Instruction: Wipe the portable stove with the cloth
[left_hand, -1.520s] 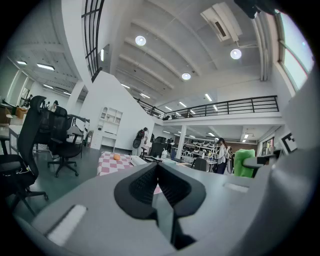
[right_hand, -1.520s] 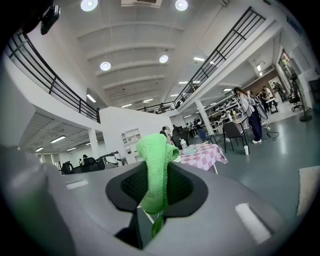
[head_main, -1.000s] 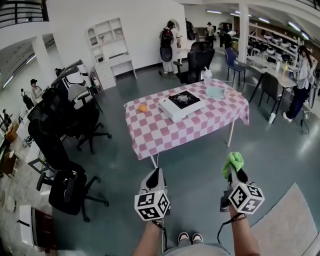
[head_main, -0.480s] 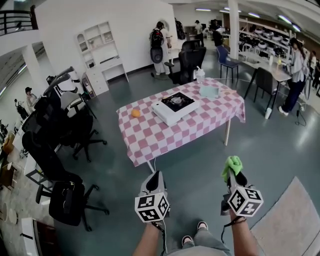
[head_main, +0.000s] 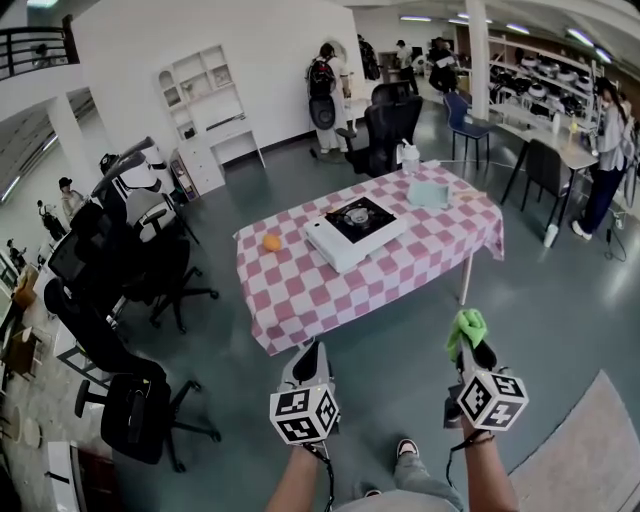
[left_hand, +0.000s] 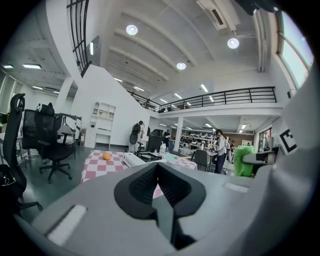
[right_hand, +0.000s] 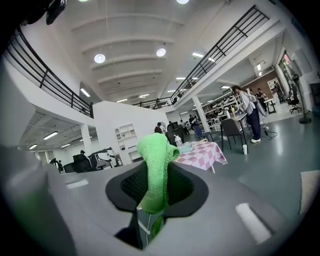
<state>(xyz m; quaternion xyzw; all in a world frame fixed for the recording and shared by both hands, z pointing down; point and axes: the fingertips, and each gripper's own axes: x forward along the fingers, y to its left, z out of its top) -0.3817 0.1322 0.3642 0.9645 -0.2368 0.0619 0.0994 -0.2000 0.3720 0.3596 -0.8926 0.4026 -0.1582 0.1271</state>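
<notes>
Black office chairs (head_main: 130, 262) crowd the left side of the hall, with a white shelf unit (head_main: 205, 98) against the wall behind them. To their right stands a table (head_main: 300, 290) under a pink-and-white checked cover. On it, from left to right, are a small round orange thing (head_main: 271, 242), the portable stove (head_main: 355, 228) near the middle, white-bodied with a black top, and a pale folded sheet (head_main: 430, 193) with a spray bottle (head_main: 408, 155) just behind it. A person with a backpack (head_main: 323, 85) stands beyond the table, and another person (head_main: 607, 140) stands by the desks at far right.

Bare grey-green floor (head_main: 390, 340) lies between the table and the two grippers, which are held low and well apart from the stove. The left gripper (head_main: 310, 350) has its jaws closed together with nothing between them. The right gripper (head_main: 468, 342) is clamped on the green cloth (head_main: 466, 327), which stands up in a bunch above the jaws. A pale rug (head_main: 585, 450) covers the floor at lower right.

The left gripper view looks level across the room and takes in the orange thing, the stove and the green cloth at its right edge, plus a balcony rail (left_hand: 225, 95) and round ceiling lights that the head view misses. The right gripper view has the cloth rising across its middle and shows only the table's right corner and the bottle beside it; the stove cannot be made out there.
</notes>
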